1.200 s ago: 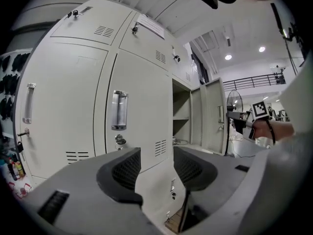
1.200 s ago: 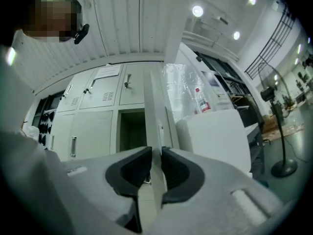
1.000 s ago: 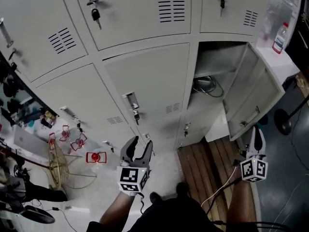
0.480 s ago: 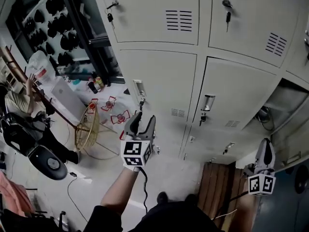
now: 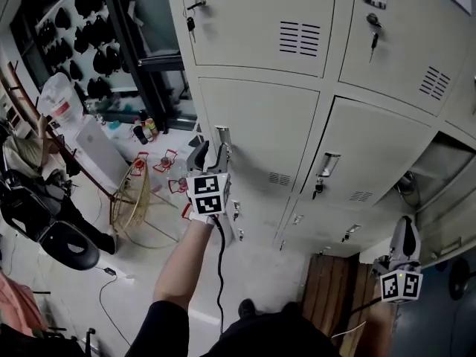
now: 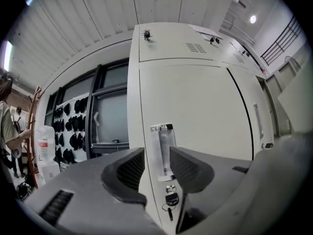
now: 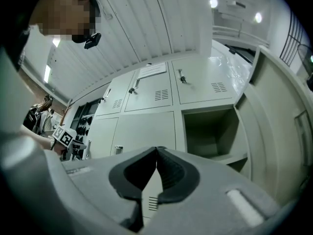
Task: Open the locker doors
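L gripper jaws are closing w/ the silvery recessed pull handle of the pale grey metal locker door between them, pads not pressing yet. Centre the handle btwn pads, squeeze firm, then pull straight back along the jaws, clear of the small dangling key just below. R gripper is clenched on nothing, well apart from that door.

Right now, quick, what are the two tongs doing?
Left tongs: open, closing around the locker door handle, not pinching it yet.
Right tongs: shut, holding nothing.
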A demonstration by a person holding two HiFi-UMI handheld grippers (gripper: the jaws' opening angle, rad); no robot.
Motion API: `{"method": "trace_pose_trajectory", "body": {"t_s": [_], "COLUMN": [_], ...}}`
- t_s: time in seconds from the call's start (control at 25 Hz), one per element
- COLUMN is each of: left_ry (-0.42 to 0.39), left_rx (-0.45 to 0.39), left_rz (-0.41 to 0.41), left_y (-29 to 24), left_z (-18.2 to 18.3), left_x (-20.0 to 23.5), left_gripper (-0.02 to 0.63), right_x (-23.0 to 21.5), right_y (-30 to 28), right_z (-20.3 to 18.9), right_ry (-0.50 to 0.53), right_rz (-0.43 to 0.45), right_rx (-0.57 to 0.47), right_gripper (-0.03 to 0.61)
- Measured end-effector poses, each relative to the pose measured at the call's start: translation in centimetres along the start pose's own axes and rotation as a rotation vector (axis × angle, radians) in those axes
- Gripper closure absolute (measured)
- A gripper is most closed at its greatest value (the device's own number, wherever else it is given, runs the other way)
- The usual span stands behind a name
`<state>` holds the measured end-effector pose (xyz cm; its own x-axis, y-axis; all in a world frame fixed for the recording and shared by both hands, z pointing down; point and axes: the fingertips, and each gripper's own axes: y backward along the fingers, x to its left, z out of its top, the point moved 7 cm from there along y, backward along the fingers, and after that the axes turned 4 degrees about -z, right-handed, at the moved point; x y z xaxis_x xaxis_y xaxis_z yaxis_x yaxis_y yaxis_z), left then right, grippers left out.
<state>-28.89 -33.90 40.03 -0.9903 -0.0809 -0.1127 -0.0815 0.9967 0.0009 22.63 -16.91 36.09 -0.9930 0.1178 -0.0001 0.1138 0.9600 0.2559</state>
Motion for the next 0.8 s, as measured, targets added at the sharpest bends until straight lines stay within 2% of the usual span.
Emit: {"method": "trace_pose_trajectory", "body": {"t_s": [0.2, 0.48, 0.8], "left_ry": [-0.029, -0.096, -0.012], "left_rx": [0.016, -0.026, -0.07], "left_rz": [0.049, 0.075, 0.056], "left_y": [-2.1, -2.1, 0.8], "left_z": [-0.7, -1.5, -1.0], "left_x": [0.2, -0.3, -0.5], "left_gripper": [0.474, 0.517, 0.525], "right_x": [0.1, 1.3, 3.5], "right_y": [1.1, 2.7, 3.6], "right_z": [0.4, 0.7, 0.2], "right_ry": [0.02, 0.023, 0.022], "right_rz": [-0.036, -0.084, -0.093], "right_rx": [-0.004, 0.013, 0.027], "right_gripper": [0.575, 0.575, 0.575]}}
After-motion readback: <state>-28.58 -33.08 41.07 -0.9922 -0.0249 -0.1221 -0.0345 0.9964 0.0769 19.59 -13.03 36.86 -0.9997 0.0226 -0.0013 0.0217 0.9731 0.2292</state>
